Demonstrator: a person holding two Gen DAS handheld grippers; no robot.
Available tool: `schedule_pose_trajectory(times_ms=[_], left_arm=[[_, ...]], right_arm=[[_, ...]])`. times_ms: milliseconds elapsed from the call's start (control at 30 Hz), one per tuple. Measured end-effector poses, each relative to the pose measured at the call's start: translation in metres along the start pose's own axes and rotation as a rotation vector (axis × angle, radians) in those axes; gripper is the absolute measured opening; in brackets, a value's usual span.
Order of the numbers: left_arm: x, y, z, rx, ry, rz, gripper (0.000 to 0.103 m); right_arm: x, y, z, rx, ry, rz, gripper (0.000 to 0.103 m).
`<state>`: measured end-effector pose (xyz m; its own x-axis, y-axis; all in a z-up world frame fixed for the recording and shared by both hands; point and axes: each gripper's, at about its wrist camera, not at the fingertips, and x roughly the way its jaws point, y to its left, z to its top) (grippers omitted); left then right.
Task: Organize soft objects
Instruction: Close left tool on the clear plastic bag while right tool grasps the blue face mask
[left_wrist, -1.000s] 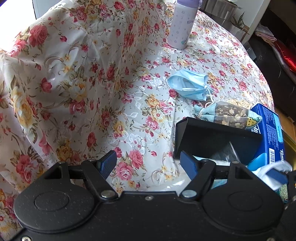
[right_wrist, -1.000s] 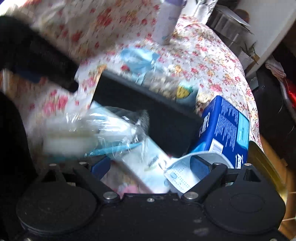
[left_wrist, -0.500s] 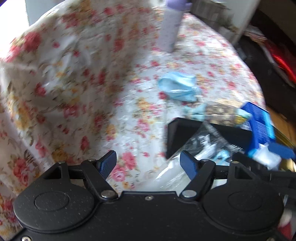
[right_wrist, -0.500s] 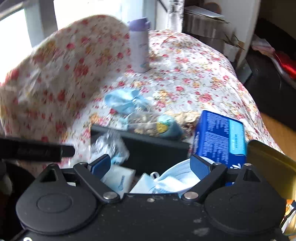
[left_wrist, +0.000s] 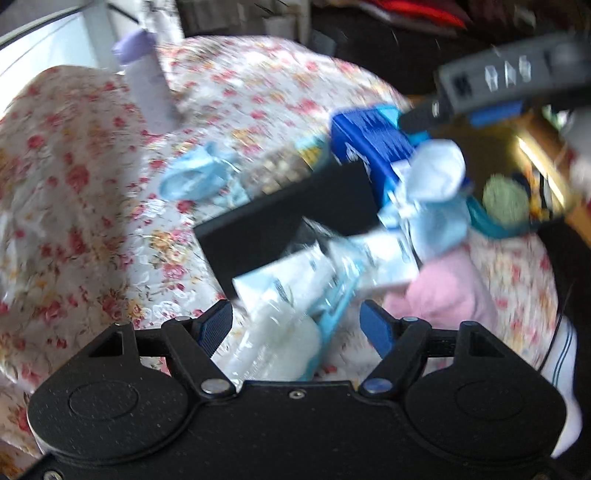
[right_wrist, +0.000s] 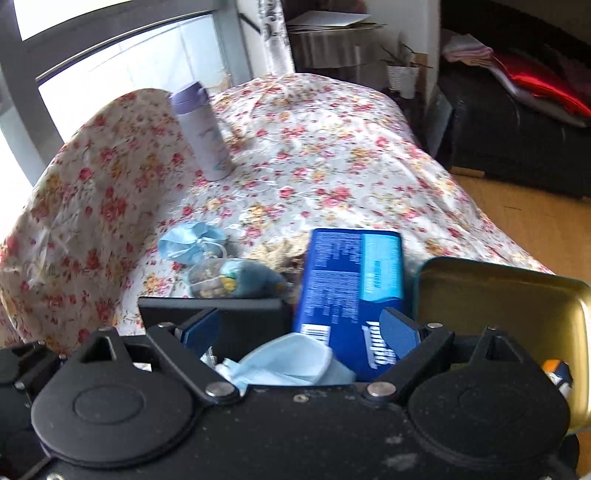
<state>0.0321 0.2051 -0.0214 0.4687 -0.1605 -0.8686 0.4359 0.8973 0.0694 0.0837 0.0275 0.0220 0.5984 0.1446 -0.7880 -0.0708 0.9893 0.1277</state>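
Note:
In the blurred left wrist view, my left gripper (left_wrist: 297, 325) hovers over a clear plastic packet of white packs (left_wrist: 295, 295). The packet lies between its fingers and half inside the black box (left_wrist: 258, 229). The jaws are opening and the pads do not press on the packet. My right gripper (right_wrist: 300, 330) has its jaws wide apart. A light blue face mask (right_wrist: 291, 363) hangs between the fingers near their roots, clear of the pads. From the left wrist view that mask (left_wrist: 439, 173) dangles under the right gripper (left_wrist: 480, 96). A second, crumpled mask (right_wrist: 192, 240) lies on the floral cloth.
A blue carton (right_wrist: 351, 280) stands right of the black box (right_wrist: 221, 314), with a snack bag (right_wrist: 229, 277) behind it. A gold tin (right_wrist: 498, 295) is at the right and a purple bottle (right_wrist: 203, 136) at the back. A pink cloth (left_wrist: 443, 291) and a white sock (left_wrist: 561, 369) lie near the front.
The left view has swung right and rolled, and the clear packet now sits between the left fingers. The right gripper has risen and rolled, and the mask has stayed between its fingers.

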Motion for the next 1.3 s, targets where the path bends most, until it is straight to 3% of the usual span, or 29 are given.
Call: schedule_pose_trajectory(times_ms=[100, 167, 300, 533, 600, 733, 833, 1100, 1300], left_arm=[[0.019, -0.002, 0.004, -0.002, 0.115, 0.053, 0.072], [0.025, 0.000, 0.006, -0.011, 0.163, 0.045, 0.072], [0.035, -0.001, 0.006, 0.018, 0.241, 0.049, 0.072], [0.055, -0.016, 0.009, 0.088, 0.345, 0.128, 0.069], [0.054, -0.017, 0.008, 0.087, 0.333, 0.141, 0.056], [0.047, -0.003, 0.009, -0.020, 0.285, 0.098, 0.049], [0.039, 0.012, 0.011, -0.127, 0.231, 0.075, 0.048], [0.014, 0.052, 0.003, -0.414, 0.055, 0.097, 0.048], [0.012, 0.070, -0.004, -0.526, 0.023, 0.091, 0.048]], right_arm=[[-0.004, -0.011, -0.003, 0.014, 0.004, -0.007, 0.093], [-0.006, -0.019, -0.005, 0.028, 0.009, -0.012, 0.093], [-0.006, -0.035, -0.010, 0.066, 0.026, -0.021, 0.093], [-0.006, -0.051, -0.019, 0.115, 0.056, -0.014, 0.093], [-0.006, -0.053, -0.021, 0.126, 0.064, -0.007, 0.093], [-0.007, -0.057, -0.023, 0.139, 0.071, -0.002, 0.093], [-0.005, -0.059, -0.024, 0.152, 0.083, 0.003, 0.093], [0.001, -0.063, -0.025, 0.200, 0.122, 0.047, 0.093], [0.014, -0.058, -0.026, 0.233, 0.158, 0.104, 0.095]])
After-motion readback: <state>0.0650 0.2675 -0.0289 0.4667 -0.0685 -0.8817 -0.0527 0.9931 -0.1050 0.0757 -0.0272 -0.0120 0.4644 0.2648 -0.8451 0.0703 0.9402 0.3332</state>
